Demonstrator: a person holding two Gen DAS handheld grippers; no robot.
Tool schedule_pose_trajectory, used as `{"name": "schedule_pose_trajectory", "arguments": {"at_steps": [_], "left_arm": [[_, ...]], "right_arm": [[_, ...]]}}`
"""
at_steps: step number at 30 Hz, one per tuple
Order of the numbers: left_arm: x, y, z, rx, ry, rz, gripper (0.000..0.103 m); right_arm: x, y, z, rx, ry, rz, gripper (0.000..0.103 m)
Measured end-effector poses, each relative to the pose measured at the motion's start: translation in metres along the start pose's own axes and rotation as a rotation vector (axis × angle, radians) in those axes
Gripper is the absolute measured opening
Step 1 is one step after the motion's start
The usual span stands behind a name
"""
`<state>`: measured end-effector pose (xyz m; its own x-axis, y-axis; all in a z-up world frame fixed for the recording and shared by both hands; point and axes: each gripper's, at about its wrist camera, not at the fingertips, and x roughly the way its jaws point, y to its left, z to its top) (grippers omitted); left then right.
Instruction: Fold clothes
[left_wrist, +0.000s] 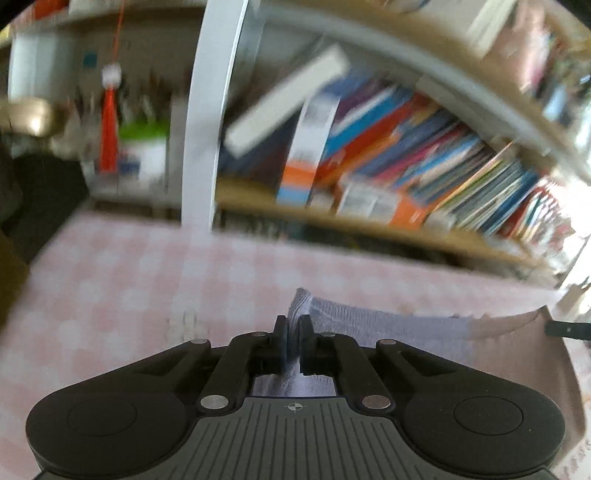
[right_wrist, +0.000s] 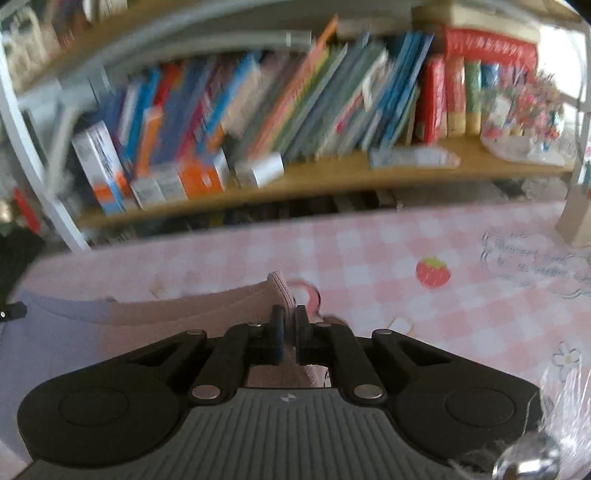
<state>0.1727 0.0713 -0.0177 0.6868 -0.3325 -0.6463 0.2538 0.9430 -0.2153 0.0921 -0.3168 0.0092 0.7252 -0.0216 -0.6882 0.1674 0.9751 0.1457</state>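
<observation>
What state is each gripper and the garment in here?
Left gripper: jaws shut on the garment's lavender end.
Right gripper: jaws shut on the garment's pink end.
Garment: held at both ends, stretched between the grippers over the tablecloth.
Books: leaning on the shelf, blurred.

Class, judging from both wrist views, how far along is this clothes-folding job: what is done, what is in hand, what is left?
Done: both corners are gripped. The left gripper pinches the garment's lavender end, the right gripper its pink end. In hand: the edge hangs stretched between them above the checked tablecloth. Left: no fold is visible yet; laying down and folding remain.
</observation>
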Motion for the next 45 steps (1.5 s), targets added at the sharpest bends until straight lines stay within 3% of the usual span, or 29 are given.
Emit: {"name": "schedule_pose_trajectory", "arguments": {"at_steps": [3, 6, 7, 9, 10, 12, 14, 20, 31, 38, 45], "left_arm": [[0.017, -0.003, -0.010, 0.039, 0.057, 0.038, 0.006], [0.017, -0.003, -0.012, 0.051, 0.056, 0.041, 0.009], [0.017, -0.002, -0.012, 0.045, 0.057, 0.036, 0.009], [0.016, 0.002, -0.009, 0.019, 0.065, 0.023, 0.015], [0.012, 0.003, -0.007, 0.015, 0.060, 0.021, 0.017], [0.002, 0.003, -0.005, 0.015, 0.042, 0.019, 0.033], [-0.010, 0.004, -0.004, 0.016, 0.015, 0.018, 0.042], [-0.050, 0.019, -0.018, -0.023, -0.035, 0.003, 0.043], [-0.095, 0.028, -0.062, -0.128, -0.020, 0.025, 0.043], [-0.113, 0.005, -0.082, -0.169, -0.038, 0.086, 0.043], [-0.123, -0.023, -0.103, -0.213, -0.041, 0.171, 0.043]], "right_arm": [[0.027, 0.005, -0.010, -0.017, 0.066, -0.050, 0.006], [0.028, 0.006, -0.011, -0.017, 0.056, -0.058, 0.007], [0.026, 0.006, -0.011, -0.018, 0.055, -0.059, 0.011], [0.021, 0.006, -0.009, -0.016, 0.051, -0.081, 0.036], [0.017, 0.006, -0.008, -0.013, 0.048, -0.095, 0.037], [0.005, 0.004, -0.014, -0.004, 0.042, -0.093, 0.037], [-0.007, 0.002, -0.019, 0.005, 0.037, -0.091, 0.037], [-0.043, -0.004, -0.035, 0.031, 0.020, -0.085, 0.039], [-0.089, -0.015, -0.067, 0.117, 0.015, -0.066, 0.040], [-0.095, -0.015, -0.076, 0.080, 0.040, 0.014, 0.045], [-0.096, -0.042, -0.078, 0.073, 0.080, 0.103, 0.043]]}}
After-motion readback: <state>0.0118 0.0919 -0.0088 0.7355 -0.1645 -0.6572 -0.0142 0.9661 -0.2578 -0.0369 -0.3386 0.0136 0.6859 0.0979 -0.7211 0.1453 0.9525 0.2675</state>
